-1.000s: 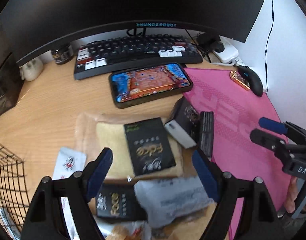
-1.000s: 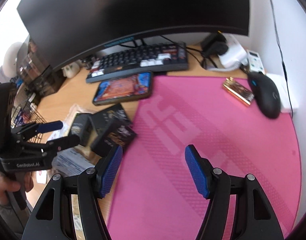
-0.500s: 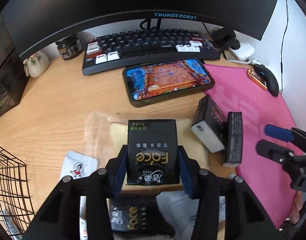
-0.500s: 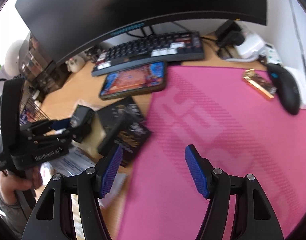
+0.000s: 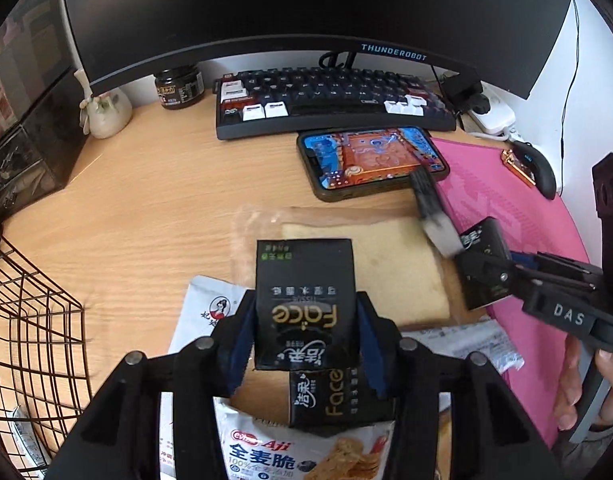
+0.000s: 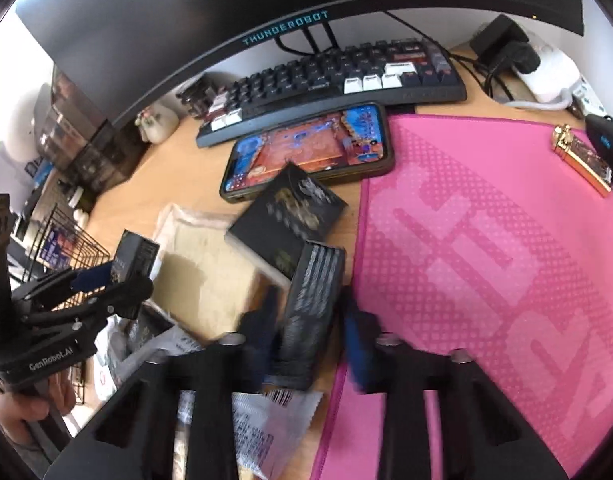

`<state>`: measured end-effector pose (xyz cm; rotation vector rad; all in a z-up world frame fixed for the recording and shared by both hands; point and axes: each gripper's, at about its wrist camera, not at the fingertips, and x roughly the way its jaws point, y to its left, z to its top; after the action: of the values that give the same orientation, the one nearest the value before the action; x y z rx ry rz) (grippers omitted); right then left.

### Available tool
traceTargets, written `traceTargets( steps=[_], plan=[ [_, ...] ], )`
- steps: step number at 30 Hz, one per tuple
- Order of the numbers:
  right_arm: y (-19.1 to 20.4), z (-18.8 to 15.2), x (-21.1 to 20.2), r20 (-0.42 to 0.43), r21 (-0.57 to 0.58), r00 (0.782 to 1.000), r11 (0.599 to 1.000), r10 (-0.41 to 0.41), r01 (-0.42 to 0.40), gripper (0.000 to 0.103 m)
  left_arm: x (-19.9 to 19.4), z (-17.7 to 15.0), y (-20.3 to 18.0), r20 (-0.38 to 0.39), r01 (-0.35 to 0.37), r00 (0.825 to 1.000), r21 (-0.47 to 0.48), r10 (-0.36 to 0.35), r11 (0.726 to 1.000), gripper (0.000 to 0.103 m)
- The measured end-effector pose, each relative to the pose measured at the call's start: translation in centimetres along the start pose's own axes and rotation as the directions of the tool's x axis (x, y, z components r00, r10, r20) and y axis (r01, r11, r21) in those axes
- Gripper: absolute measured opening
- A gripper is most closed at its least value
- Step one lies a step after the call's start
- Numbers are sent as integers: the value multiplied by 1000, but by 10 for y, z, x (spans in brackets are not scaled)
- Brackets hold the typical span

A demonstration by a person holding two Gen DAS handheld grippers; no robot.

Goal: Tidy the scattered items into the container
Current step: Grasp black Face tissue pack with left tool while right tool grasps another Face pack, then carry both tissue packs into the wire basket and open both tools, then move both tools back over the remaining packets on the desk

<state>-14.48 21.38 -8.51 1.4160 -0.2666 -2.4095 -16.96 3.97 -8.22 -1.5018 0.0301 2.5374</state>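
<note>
1. Left wrist view is showing the left gripper squeezing a black "Face" tissue pack between its blue pads, the pack standing lifted above the clutter on the wooden desk.
2. A second black "Face" pack is lying just under the held one, resting on a snack bag printed with crackers.
3. A wrapped slice of toast is lying beyond the held pack, and a white sachet is sitting to its left.
4. The wire basket is standing at the left edge of this view, well apart from the held pack.
5. Right wrist view is showing the right gripper with its jaws closing around a narrow black tissue pack standing on edge at the border of the pink mat; motion blur is hiding whether the pads are pressing on it yet.
6. Another black pack is lying tilted just beyond it, partly covering the lit phone.
7. A keyboard is sitting behind the phone, under the monitor.
</note>
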Motion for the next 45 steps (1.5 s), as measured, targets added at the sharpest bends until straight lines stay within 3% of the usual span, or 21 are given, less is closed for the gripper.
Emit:
traceTargets(
  steps=[5,11,19,25,29,34,37,39,41,42,45],
  plan=[
    [6,-4,-15,22,-51,999,998,-47,49,20,-11,-1,-2,23,12,1000,0,-12,1000,52],
    [20,-8,-45,73,-81,997,996,-37,43,19,-39,-5,-3,66,8,998,1,-8,1000,52],
    [107,-5,-86,141,-227,987,973,75,-41,20,-112,-16,21,179,-22,983,-33,28,999,52],
    [214,-16,-97,90,-393,967,901,237,-184,20,-169,-50,83,247,-101,960,-143,134,985,52],
    [291,-31,-82,-11,-492,946,822,325,-288,20,-186,-84,144,218,-171,949,-256,229,951,52],
    [350,-56,-49,-115,-539,927,761,358,-361,20,-194,-121,200,164,-220,943,-352,291,910,52],
    [368,-65,-31,-155,-543,926,753,344,-371,21,-198,-133,213,158,-224,940,-377,301,899,53],
    [376,-68,-25,-146,-551,944,767,298,-327,21,-196,-137,216,148,-217,945,-383,291,898,54],
    [376,-68,-21,-129,-543,957,789,259,-287,24,-194,-139,222,145,-198,951,-392,273,899,63],
    [374,-66,-20,-133,-533,956,794,261,-291,27,-194,-139,223,144,-186,955,-392,260,901,70],
    [366,-62,-22,-140,-510,953,806,268,-301,39,-195,-138,221,156,-183,953,-385,260,904,71]
  ],
)
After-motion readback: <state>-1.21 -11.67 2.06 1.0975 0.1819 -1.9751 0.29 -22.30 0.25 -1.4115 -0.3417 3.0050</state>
